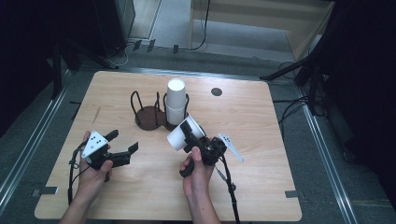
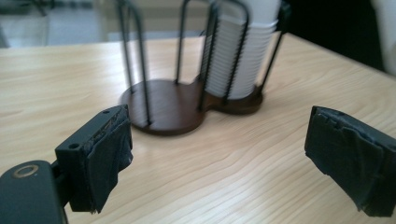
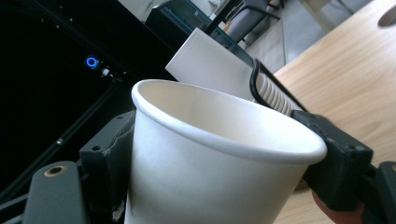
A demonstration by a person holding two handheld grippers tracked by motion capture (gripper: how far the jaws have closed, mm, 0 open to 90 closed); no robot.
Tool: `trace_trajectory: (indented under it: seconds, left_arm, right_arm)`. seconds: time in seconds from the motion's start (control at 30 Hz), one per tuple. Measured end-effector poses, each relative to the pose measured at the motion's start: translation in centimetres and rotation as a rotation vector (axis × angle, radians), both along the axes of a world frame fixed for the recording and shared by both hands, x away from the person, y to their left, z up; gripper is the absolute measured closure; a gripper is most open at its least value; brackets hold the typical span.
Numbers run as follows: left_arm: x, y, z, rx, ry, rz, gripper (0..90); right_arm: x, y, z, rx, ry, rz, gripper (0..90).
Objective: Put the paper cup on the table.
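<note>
Between the black jaws of the right hand-held gripper (image 1: 189,134) sits a white paper cup (image 1: 183,134), clamped across its smooth tapered wall and tipped on its side just above the counter (image 1: 261,140), its open mouth facing left in the high view. Seen from the right gripper view, the cup (image 3: 210,158) has a thin rolled rim and a plain matte inside with one faint seam. Just behind it stands a holder (image 1: 152,114) with a dark brown base of two joined round discs and thin black wire loops rising from each. Its right bay carries a tall stack of white cups (image 1: 175,100), their rims forming fine ridges in the left gripper view (image 2: 236,51); its left bay has only bare base. Pale wood grain runs across the counter. At the left, the left hand-held gripper (image 1: 122,144) hangs released, its tape-wrapped pads (image 2: 109,154) set wide apart over bare wood, well short of the holder.
</note>
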State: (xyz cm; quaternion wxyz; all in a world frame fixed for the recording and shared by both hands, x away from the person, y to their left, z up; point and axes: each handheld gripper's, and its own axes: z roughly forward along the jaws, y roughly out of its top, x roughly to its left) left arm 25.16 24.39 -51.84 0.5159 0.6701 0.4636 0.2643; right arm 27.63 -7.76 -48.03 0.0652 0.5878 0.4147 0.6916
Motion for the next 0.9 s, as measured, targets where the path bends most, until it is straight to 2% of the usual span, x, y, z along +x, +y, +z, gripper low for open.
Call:
trace_trajectory:
  seconds: [0.1,0.37,0.7,0.9]
  left_arm:
    - [0.2,0.9,-0.4,0.001,0.020,0.032,8.1]
    - [0.4,3.1,-1.0,-0.006,0.047,0.106,8.1]
    - [0.5,4.4,-1.8,0.026,0.065,0.159,8.1]
    - [0.6,4.8,-2.4,0.027,0.073,0.172,8.1]
  right_arm:
    - [0.1,-0.3,0.2,-0.026,-0.035,-0.023,19.7]
    - [0.3,-0.6,0.4,-0.165,-0.114,-0.063,19.7]
    - [0.3,-0.4,0.5,-0.367,-0.204,-0.091,19.6]
    - [0.5,-0.4,0.4,-0.447,-0.230,-0.103,19.6]
